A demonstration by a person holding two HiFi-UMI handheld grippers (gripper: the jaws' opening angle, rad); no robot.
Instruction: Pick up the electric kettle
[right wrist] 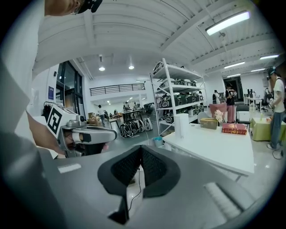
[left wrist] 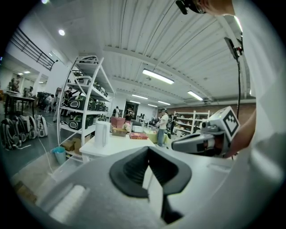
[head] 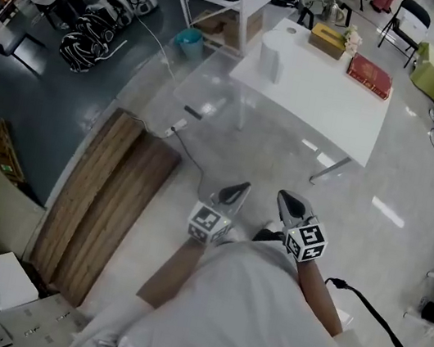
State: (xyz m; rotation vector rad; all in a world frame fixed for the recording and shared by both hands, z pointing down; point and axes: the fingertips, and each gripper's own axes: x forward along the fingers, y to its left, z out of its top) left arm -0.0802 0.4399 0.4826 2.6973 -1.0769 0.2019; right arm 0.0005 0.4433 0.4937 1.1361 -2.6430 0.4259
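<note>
Right tool (head: 286, 197) shut; probable kettle (head: 271, 57) on table (head: 329, 101).

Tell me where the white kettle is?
In the head view the white kettle stands at the white table's left end, left of the tan box.

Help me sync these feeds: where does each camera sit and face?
Head view: on the person's head, looking steeply down at the pale glossy floor; both forearms, left gripper and right gripper show.
Left gripper view: rides the left gripper, looking along its shut jaws; the right gripper shows at right.
Right gripper view: rides the right gripper, along its shut jaws; the left gripper shows at left.
Shared: all see the white rectangular table and tall white cylindrical kettle.
</note>
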